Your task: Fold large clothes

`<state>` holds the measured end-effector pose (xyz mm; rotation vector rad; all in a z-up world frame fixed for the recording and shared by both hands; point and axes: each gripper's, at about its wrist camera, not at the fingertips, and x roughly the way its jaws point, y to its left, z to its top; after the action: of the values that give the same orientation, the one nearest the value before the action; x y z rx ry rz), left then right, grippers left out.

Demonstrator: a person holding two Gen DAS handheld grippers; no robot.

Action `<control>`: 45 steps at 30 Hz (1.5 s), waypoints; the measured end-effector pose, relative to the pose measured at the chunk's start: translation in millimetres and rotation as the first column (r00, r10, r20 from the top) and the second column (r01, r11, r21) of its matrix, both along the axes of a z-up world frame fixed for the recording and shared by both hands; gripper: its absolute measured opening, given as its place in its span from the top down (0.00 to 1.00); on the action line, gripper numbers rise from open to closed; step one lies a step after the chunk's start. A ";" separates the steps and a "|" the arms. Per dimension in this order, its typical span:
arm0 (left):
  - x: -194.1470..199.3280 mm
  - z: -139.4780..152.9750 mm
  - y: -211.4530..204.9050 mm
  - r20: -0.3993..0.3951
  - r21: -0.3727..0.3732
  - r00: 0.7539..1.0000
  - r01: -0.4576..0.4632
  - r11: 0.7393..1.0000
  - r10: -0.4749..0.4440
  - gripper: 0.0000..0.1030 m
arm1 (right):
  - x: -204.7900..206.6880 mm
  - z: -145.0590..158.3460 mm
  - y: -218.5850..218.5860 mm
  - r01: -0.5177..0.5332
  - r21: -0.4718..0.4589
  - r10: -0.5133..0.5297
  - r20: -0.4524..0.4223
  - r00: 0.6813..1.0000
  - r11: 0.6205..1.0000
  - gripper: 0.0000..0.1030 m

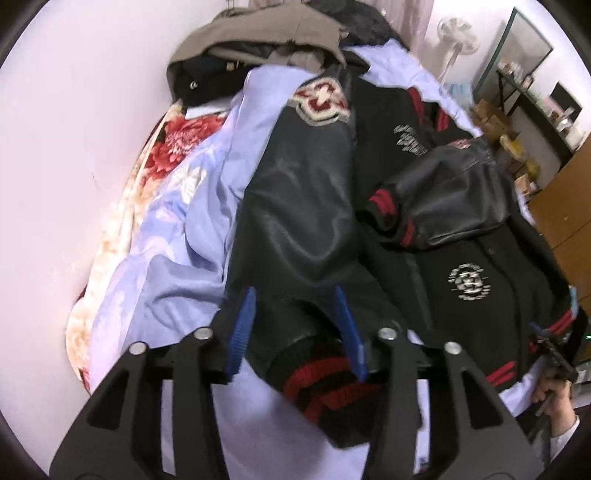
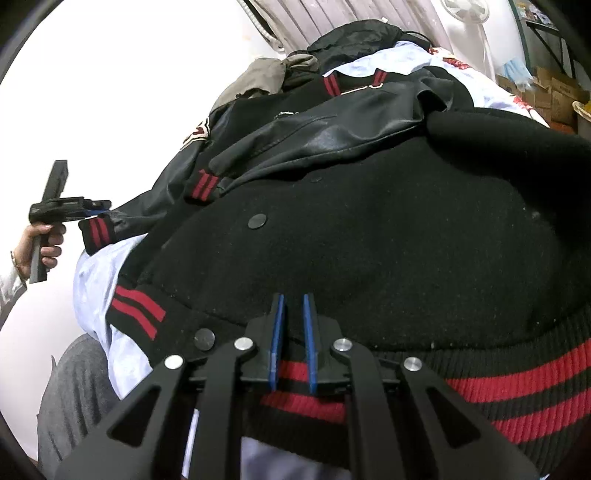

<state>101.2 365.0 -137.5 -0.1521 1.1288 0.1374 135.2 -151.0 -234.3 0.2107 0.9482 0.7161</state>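
Note:
A black varsity jacket (image 1: 461,266) with shiny leather sleeves and red-striped ribbing lies spread on a pale blue sheet (image 1: 184,221). My left gripper (image 1: 294,295) hangs over its left sleeve (image 1: 295,206). The jaws stand apart with the sleeve and its striped cuff (image 1: 321,391) lying loosely between the blue pads (image 1: 242,325). In the right wrist view the left gripper (image 2: 98,208) sits just above that cuff (image 2: 96,232). My right gripper (image 2: 293,299) is shut on the jacket's ribbed hem (image 2: 517,391), with striped knit pinched in the narrow gap. The other sleeve (image 2: 314,136) is folded across the chest.
A heap of grey and dark clothes (image 1: 258,33) lies at the far end of the bed. A floral blanket (image 1: 173,144) runs along the white wall on the left. A fan (image 1: 456,31), shelves and a wooden cabinet (image 1: 565,206) stand on the right. A person's hand (image 1: 557,402) holds the right gripper.

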 end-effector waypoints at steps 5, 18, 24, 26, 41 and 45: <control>16.9 -16.9 5.7 -0.095 0.151 0.994 -0.034 0.988 0.048 0.43 | 0.0 -0.3 -1.6 -0.002 0.006 0.002 -0.003 1.000 1.000 0.90; 34.9 -55.8 4.2 -0.206 0.029 0.977 -0.047 0.998 0.052 0.54 | -0.3 0.2 -1.8 -0.007 0.018 0.007 -0.003 1.000 1.000 0.89; 29.4 -20.9 -3.4 -0.124 0.024 0.991 -0.047 0.999 0.049 0.87 | -11.7 13.5 -0.3 -0.004 -0.022 0.006 0.060 0.998 1.000 0.84; 24.9 -2.5 -8.0 -0.083 0.021 0.996 -0.034 0.999 0.035 0.93 | -18.0 21.1 0.6 -0.011 -0.036 0.015 0.091 0.996 0.999 0.79; 24.5 -2.0 -25.2 -0.136 0.086 0.991 0.002 0.996 0.010 0.82 | -44.4 26.2 25.8 -0.119 -0.111 0.137 0.177 0.975 0.987 0.70; 23.5 -27.1 -21.4 -0.178 0.017 0.983 -0.030 0.999 0.033 0.65 | -38.7 23.6 20.8 -0.109 -0.066 0.118 0.147 0.982 0.992 0.70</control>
<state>124.7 343.7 -164.6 -0.1468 1.3045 0.1906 96.6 -130.1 -210.7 0.0504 0.8400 0.7971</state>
